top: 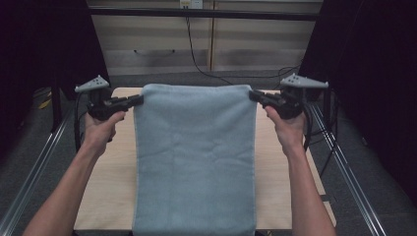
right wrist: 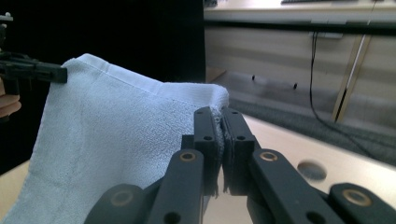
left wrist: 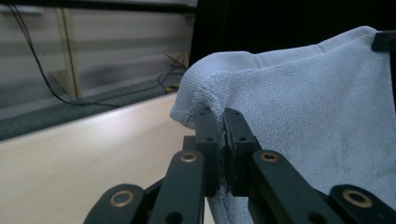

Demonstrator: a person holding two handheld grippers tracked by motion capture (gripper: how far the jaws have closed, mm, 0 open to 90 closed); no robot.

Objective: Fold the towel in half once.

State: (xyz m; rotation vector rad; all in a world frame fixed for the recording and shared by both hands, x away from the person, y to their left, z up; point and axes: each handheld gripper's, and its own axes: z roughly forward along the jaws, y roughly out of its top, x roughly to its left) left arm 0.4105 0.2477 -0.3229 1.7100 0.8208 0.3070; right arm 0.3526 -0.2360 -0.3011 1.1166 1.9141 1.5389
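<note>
A light blue towel (top: 194, 157) hangs stretched above the wooden table (top: 113, 177), held up by its two top corners. My left gripper (top: 140, 100) is shut on the towel's top left corner. My right gripper (top: 252, 94) is shut on the top right corner. In the left gripper view the black jaws pinch the towel's (left wrist: 299, 107) hemmed edge, gripper (left wrist: 223, 116). The right gripper view has its gripper (right wrist: 220, 114) clamped on the towel (right wrist: 116, 135), and the other gripper (right wrist: 63, 73) holds the far corner. The towel's lower part drapes down over the table toward the near edge.
Pale cabinets (top: 206, 44) with a dangling black cable (top: 194, 54) stand behind the table. Metal rails (top: 29, 182) run along both sides of the table. A round hole (right wrist: 311, 171) marks the tabletop near the right gripper. Dark curtains flank the scene.
</note>
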